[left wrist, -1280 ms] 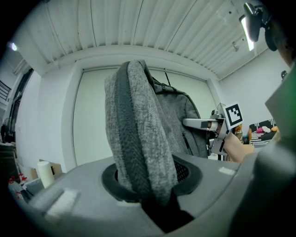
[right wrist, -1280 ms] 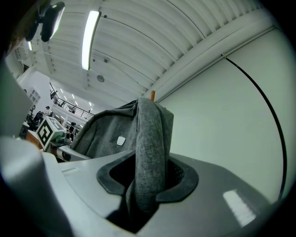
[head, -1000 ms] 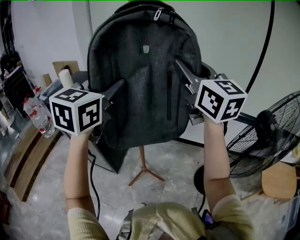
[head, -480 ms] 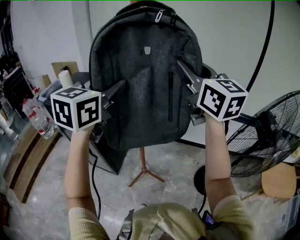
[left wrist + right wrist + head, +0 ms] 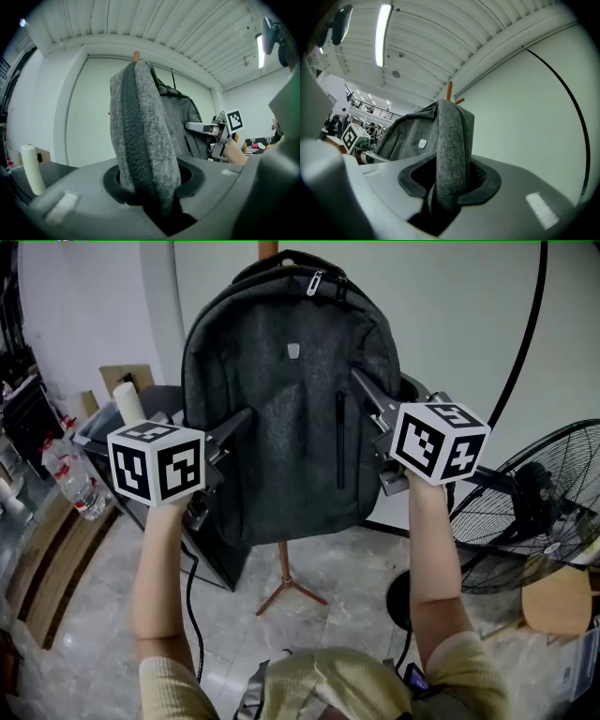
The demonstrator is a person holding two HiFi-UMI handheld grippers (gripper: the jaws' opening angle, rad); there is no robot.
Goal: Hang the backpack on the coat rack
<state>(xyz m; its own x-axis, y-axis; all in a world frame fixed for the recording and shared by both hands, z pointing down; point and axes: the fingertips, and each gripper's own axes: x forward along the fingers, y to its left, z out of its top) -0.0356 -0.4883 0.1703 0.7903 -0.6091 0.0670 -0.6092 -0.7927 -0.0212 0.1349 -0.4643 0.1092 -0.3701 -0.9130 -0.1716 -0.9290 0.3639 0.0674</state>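
A dark grey backpack (image 5: 291, 399) hangs upright in front of me, held up between both grippers. My left gripper (image 5: 239, 423) is shut on the backpack's left side edge (image 5: 145, 159). On the other side my right gripper (image 5: 361, 390) is shut on the right side edge (image 5: 450, 159). The wooden coat rack pole tip (image 5: 269, 248) shows just above the backpack's top handle, and its tip (image 5: 136, 56) and pegs (image 5: 450, 91) also show in both gripper views. The rack's wooden tripod foot (image 5: 289, 582) stands on the floor below the bag. Whether the handle is over a peg is hidden.
A large floor fan (image 5: 534, 521) stands at the right beside a wooden stool (image 5: 561, 601). A dark cart with a paper roll (image 5: 127, 401) and water bottles (image 5: 75, 479) sits at the left. A black cable (image 5: 187, 601) runs down across the tiled floor.
The backpack and both grippers have risen slightly, and the rack's pole tip has come into sight above the handle.
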